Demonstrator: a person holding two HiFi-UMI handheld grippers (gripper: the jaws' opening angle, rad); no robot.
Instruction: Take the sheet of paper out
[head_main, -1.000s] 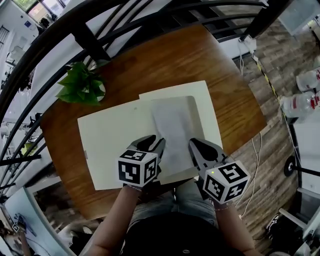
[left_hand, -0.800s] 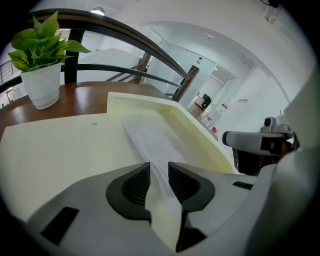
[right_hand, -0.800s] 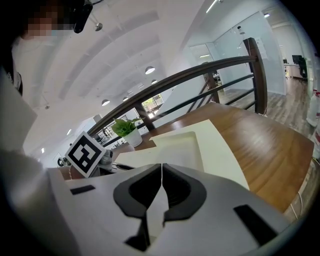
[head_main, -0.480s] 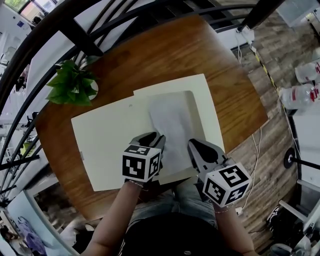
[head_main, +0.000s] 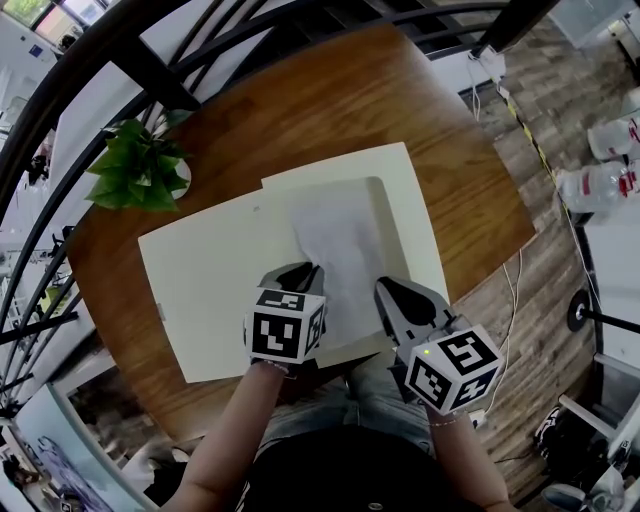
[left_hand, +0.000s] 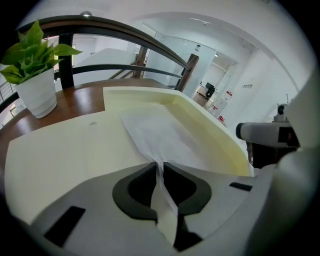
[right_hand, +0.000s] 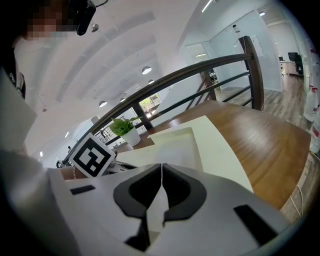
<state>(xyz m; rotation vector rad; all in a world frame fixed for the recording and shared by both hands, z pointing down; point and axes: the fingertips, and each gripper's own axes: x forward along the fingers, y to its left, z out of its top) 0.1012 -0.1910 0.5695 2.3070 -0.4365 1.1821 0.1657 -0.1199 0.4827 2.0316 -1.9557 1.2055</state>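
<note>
Round-cornered wooden table (head_main: 400, 110), set against a dark curved railing (head_main: 150, 70).

On the table: a cream folder (head_main: 200, 290) spread open flat, covering most of the near half of the top.

Sheet of paper (head_main: 340, 240): white, lying on the folder's right half inside a shallow recessed panel. Raised cream lip along its far and right sides. Left edge lifted and creased toward the near side.

Left gripper (head_main: 297, 272): jaws pressed together on the sheet's near-left edge, with paper running through the slit and out below. Marker cube hiding that corner in the head view.

Right gripper (head_main: 388, 290): jaws closed to a thin line at the sheet's near-right edge, with a white strip caught between them, apparently the same sheet. Held just above the folder's near edge.

Around: potted plant (head_main: 135, 170) in a white pot at the far-left table corner, just beside the folder's corner and well apart from the sheet. Clear bottles (head_main: 590, 185) on the floor off to the right, well apart from the table.
</note>
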